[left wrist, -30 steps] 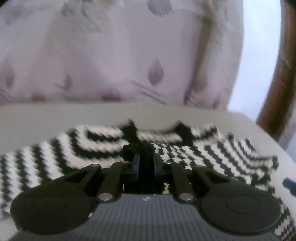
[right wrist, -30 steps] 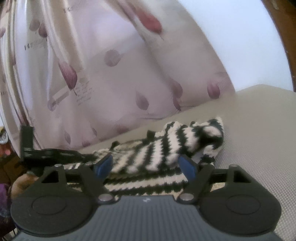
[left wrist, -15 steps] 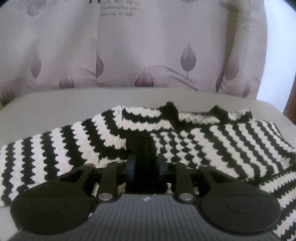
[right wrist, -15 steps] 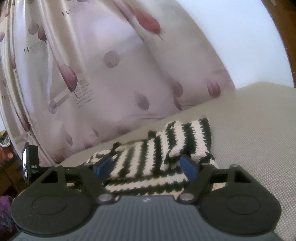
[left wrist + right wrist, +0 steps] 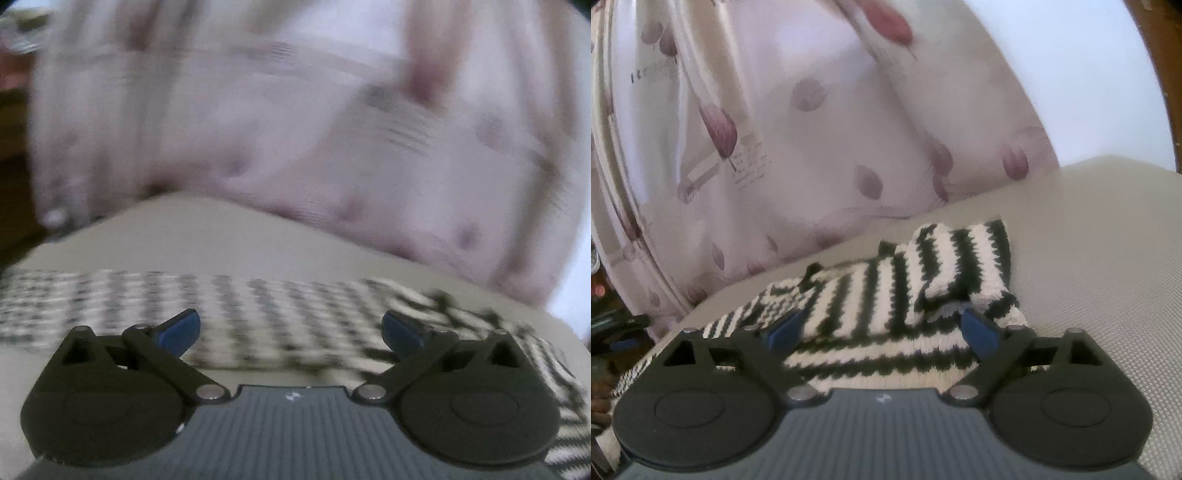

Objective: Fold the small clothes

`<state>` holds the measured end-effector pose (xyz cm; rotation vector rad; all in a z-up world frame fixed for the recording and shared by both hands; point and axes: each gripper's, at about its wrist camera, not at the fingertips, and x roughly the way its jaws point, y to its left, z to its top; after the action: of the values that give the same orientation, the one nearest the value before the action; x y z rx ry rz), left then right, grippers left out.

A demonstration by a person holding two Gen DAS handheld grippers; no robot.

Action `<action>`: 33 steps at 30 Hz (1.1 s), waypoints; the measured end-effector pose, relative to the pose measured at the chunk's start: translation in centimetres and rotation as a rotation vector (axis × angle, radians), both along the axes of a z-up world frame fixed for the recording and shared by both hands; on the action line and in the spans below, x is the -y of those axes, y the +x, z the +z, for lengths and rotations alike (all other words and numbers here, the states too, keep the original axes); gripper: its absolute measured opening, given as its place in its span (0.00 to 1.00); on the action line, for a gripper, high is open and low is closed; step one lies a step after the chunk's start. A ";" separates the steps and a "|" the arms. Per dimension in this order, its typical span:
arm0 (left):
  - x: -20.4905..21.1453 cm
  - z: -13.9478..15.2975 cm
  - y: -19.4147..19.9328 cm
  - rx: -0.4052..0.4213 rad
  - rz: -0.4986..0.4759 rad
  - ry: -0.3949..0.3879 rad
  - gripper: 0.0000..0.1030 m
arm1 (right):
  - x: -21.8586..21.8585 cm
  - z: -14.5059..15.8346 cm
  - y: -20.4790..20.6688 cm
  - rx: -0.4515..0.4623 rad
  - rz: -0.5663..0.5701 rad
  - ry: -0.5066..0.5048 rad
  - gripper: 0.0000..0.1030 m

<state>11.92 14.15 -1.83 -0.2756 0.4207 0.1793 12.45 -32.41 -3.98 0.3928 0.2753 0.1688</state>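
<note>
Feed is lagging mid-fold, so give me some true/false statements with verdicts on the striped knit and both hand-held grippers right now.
1. The left hand-held gripper is clamped on the knit. False: its jaws have just been opening and stand wide, gripping nothing.
2. The black-and-white striped knit garment lies on the beige cushion. True.
3. The right hand-held gripper is open. True: its jaws have just been opening.
4. The garment's far right part is folded over onto itself. True.
5. A plain blue curtain hangs behind. False: the curtain is pale with a purple leaf print.

Soft daylight glows through the curtain (image 5: pixel 820 155); left view motion-blurred, right sharper, fisheye-bent edges.
</note>
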 end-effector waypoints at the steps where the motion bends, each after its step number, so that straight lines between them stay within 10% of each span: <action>1: -2.2 0.0 -0.8 -0.004 0.050 -0.005 1.00 | -0.1 0.0 0.1 -0.005 0.001 -0.008 0.90; 5: -12.9 -0.5 -3.3 -0.095 0.273 -0.136 0.96 | -0.7 0.1 0.3 -0.019 0.002 -0.038 0.90; 7: -17.3 -1.2 -4.4 -0.145 0.337 -0.229 0.78 | -0.9 0.1 0.4 -0.022 -0.002 -0.049 0.90; 12: -22.9 -2.8 -6.2 -0.204 0.363 -0.325 0.74 | -1.2 0.1 0.6 -0.036 -0.009 -0.066 0.90; 18: -22.7 -2.9 -4.0 -0.199 0.338 -0.279 0.74 | -1.3 0.1 0.8 -0.056 -0.020 -0.076 0.90; 22: -23.3 -3.9 -2.9 -0.202 0.338 -0.290 0.08 | -1.5 0.2 0.6 -0.052 -0.027 -0.087 0.90; 26: -22.5 -2.6 -2.6 -0.126 0.356 -0.274 0.08 | -1.6 0.2 0.8 -0.059 -0.022 -0.093 0.90; 33: -11.9 8.1 1.5 0.117 0.101 -0.186 0.08 | -0.7 0.1 0.7 -0.058 -0.027 -0.034 0.90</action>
<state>13.38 26.04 6.28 -0.4884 0.3079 0.2218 13.14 -31.66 -3.88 0.3679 0.3294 0.1264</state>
